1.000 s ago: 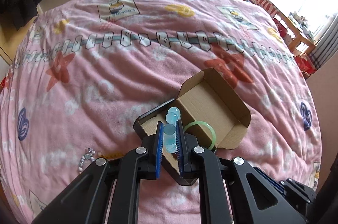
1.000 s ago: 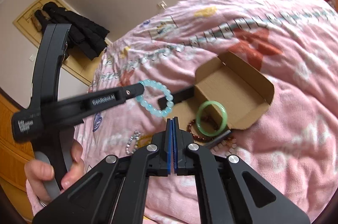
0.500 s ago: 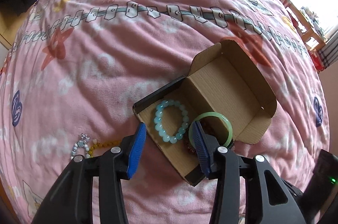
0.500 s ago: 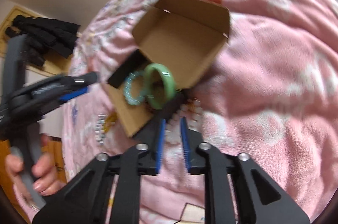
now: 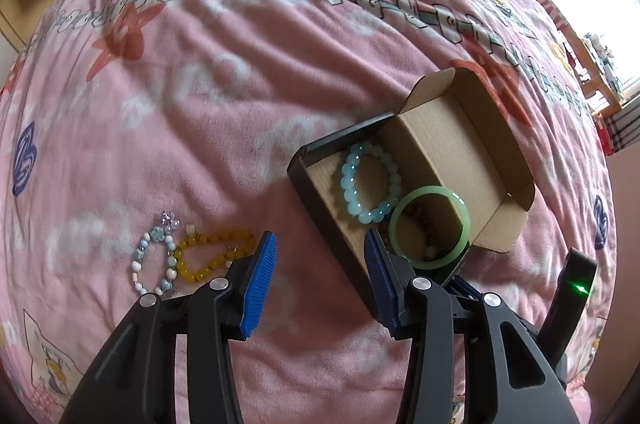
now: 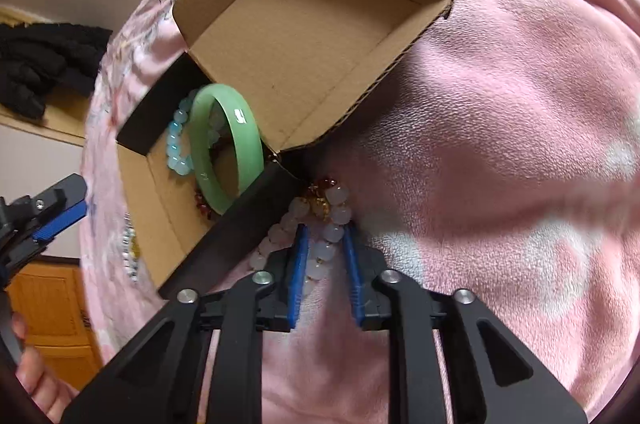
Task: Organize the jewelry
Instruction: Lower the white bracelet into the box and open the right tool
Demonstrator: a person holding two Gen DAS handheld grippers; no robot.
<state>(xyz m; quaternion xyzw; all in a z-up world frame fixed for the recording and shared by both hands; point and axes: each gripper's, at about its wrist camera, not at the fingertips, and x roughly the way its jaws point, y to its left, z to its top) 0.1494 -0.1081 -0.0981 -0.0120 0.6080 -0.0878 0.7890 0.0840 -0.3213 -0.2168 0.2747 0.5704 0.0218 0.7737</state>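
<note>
An open cardboard box (image 5: 472,144) lies on the pink blanket. In it lie a light blue bead bracelet (image 5: 370,184), a green bangle (image 5: 430,228) and a dark red bead bracelet under the bangle. My left gripper (image 5: 318,264) is open and empty over the blanket by the box's near corner. A yellow bead bracelet (image 5: 212,256) and a blue-white bead bracelet (image 5: 154,258) lie to its left. My right gripper (image 6: 325,248) is open, its fingers on either side of a pale pink bead bracelet (image 6: 328,224) on the blanket beside the box (image 6: 304,24).
The pink patterned blanket (image 5: 200,84) covers the bed. A wooden table (image 5: 576,36) stands at the far right by the window. Black clothing (image 6: 40,68) lies on a surface beyond the bed. The person's left hand (image 6: 36,376) holds the other gripper.
My left gripper opened and let the light blue bracelet fall into the box, then pulled back. My right gripper opened and came down around the pale pink bracelet beside the box.
</note>
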